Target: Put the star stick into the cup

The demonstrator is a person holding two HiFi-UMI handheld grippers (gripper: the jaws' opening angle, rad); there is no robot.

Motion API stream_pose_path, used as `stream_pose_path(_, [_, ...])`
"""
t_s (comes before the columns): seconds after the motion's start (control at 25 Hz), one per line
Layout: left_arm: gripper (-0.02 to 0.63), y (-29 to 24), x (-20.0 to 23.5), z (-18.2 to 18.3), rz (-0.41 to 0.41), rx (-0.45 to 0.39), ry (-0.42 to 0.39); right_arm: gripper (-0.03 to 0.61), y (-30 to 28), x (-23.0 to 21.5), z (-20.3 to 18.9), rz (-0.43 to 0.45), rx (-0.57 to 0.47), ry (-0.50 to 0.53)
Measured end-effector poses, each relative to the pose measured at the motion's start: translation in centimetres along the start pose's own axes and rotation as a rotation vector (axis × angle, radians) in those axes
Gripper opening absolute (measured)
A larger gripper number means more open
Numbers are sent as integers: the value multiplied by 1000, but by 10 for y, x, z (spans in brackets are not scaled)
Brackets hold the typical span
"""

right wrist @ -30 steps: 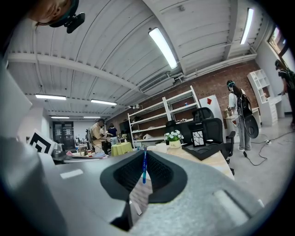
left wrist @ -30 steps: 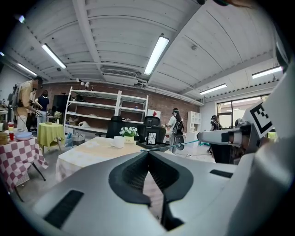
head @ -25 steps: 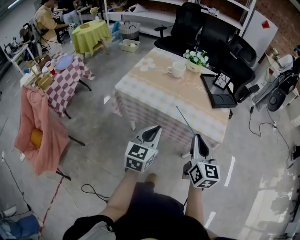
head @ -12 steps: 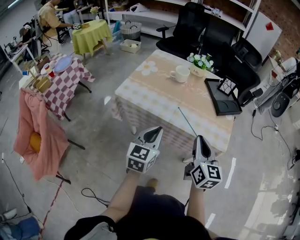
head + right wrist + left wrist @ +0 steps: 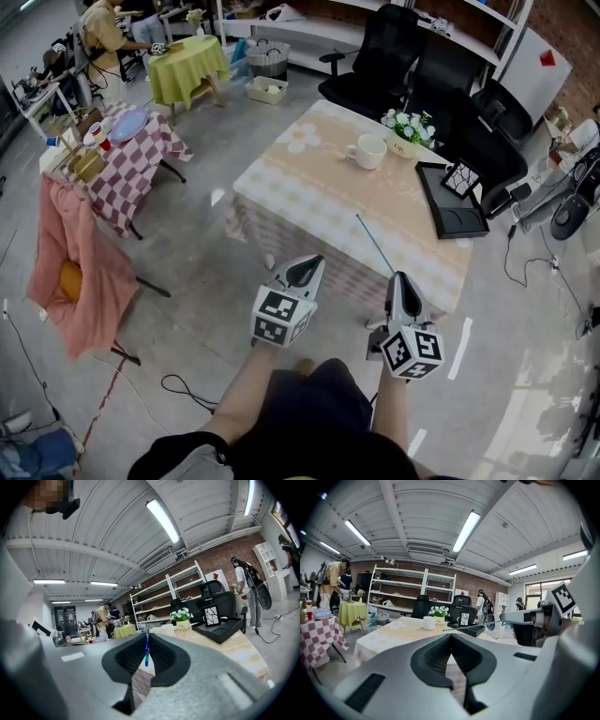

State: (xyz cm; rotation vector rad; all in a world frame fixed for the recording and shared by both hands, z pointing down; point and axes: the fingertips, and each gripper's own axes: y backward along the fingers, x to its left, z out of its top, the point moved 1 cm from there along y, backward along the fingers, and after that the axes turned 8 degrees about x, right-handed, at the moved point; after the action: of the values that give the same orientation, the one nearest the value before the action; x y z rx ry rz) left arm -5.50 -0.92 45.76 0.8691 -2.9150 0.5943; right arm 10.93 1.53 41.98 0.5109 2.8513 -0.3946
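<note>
**Stick gripped, cup not yet reached**

The person stands on the floor, short of the table (image 5: pixel 319 192). The right gripper (image 5: pixel 398 277) has its jaws pressed together on the low end of the stick (image 5: pixel 373 244). The thin teal shaft slants up and forward from the tips, crossing the table's near edge as seen from the head. I can't make out the star end. The left gripper (image 5: pixel 305 267) has its jaws closed to a touch with nothing between them, and is held just beside the right one.

Progress: the pickup is done, judging by the grip. Left to do: close on the table, bring the stick above the cup (image 5: pixel 367 151), lower it in, let go. Early to middle, I'd say.

Containers:
- **Cup:** white and upright at the table's far side, near the flower pot (image 5: pixel 405 148). Nothing sticks out of it, and its inside is too small to read.
- **Pot:** holds white flowers.
- **Black tray** (image 5: pixel 459 220): sits at the table's right end with a small patterned frame (image 5: pixel 461 176) at its far end. The rest of it looks bare.

Cup and stick are well apart.
</note>
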Motion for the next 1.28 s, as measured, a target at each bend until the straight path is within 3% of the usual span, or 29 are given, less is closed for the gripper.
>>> stream_pose_path(0.6, [11, 4, -9, -7, -22, 5, 15, 15, 14, -7, -8, -24, 4, -19])
stream_pose_path(1.28, [11, -42, 14, 18, 2, -2, 1, 15, -40, -29, 18, 12, -2, -3])
